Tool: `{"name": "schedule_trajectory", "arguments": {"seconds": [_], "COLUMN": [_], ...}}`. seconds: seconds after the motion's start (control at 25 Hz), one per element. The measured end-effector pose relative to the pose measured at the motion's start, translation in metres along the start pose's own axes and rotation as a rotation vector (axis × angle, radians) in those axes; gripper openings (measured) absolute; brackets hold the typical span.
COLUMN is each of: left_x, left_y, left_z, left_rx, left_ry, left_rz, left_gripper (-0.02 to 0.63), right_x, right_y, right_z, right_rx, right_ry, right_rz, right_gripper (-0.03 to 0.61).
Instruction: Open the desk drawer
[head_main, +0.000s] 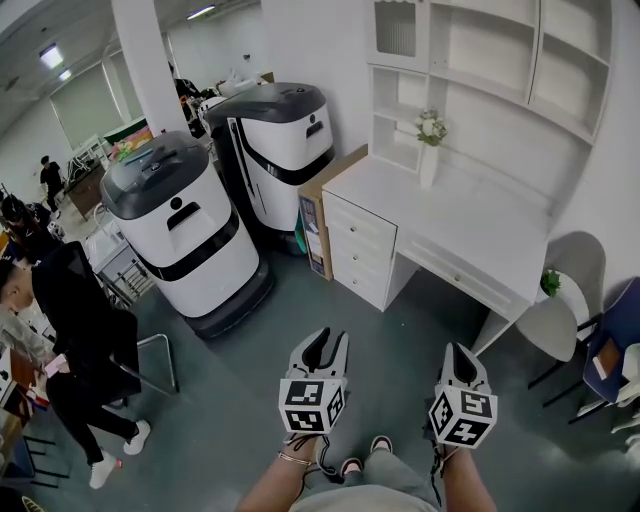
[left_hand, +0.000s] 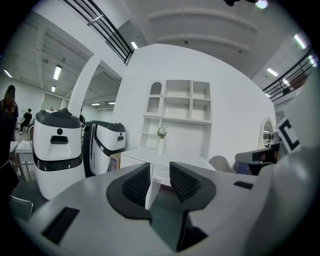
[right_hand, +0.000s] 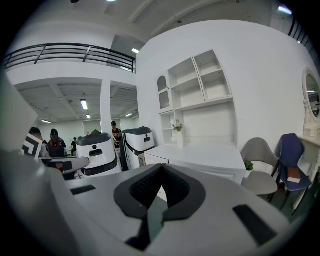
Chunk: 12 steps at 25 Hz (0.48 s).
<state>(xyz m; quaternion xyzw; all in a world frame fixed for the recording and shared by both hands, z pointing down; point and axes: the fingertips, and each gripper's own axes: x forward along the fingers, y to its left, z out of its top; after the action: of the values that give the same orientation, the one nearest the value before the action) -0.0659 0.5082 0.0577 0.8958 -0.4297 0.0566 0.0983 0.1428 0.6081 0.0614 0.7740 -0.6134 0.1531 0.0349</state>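
Observation:
A white desk stands against the wall ahead of me, under a white shelf unit. Its left side holds a stack of three closed drawers; a wide shallow drawer under the top is closed too. Both grippers hang in the air well short of the desk, over the grey floor. My left gripper is open with nothing between its ribbed pads, and the desk shows beyond its open left gripper. My right gripper is shut and empty, with the tips of the right gripper meeting in front of the desk.
Two white-and-black service robots stand left of the desk, with a cardboard box against its side. A grey chair and a blue chair sit at the right. A person in black stands at the left. A flower vase is on the desk.

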Motion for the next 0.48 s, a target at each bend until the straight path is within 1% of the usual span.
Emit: {"name": "schedule_trajectory", "arguments": {"seconds": [0.28, 0.48], "left_x": [0.052, 0.103], "left_y": [0.018, 0.030], "left_z": [-0.003, 0.010], "left_rx": [-0.013, -0.014], "left_ry": [0.021, 0.013], "left_rz": [0.027, 0.060], "left_gripper": [0.131, 0.130], "right_x": [0.056, 0.113], "right_y": [-0.012, -0.022], "right_z": [0.009, 0.030], "right_rx": [0.015, 0.003], "right_ry": [0.003, 0.000], "right_rz": [0.007, 0.039], "right_gripper": [0.006, 0.006]}}
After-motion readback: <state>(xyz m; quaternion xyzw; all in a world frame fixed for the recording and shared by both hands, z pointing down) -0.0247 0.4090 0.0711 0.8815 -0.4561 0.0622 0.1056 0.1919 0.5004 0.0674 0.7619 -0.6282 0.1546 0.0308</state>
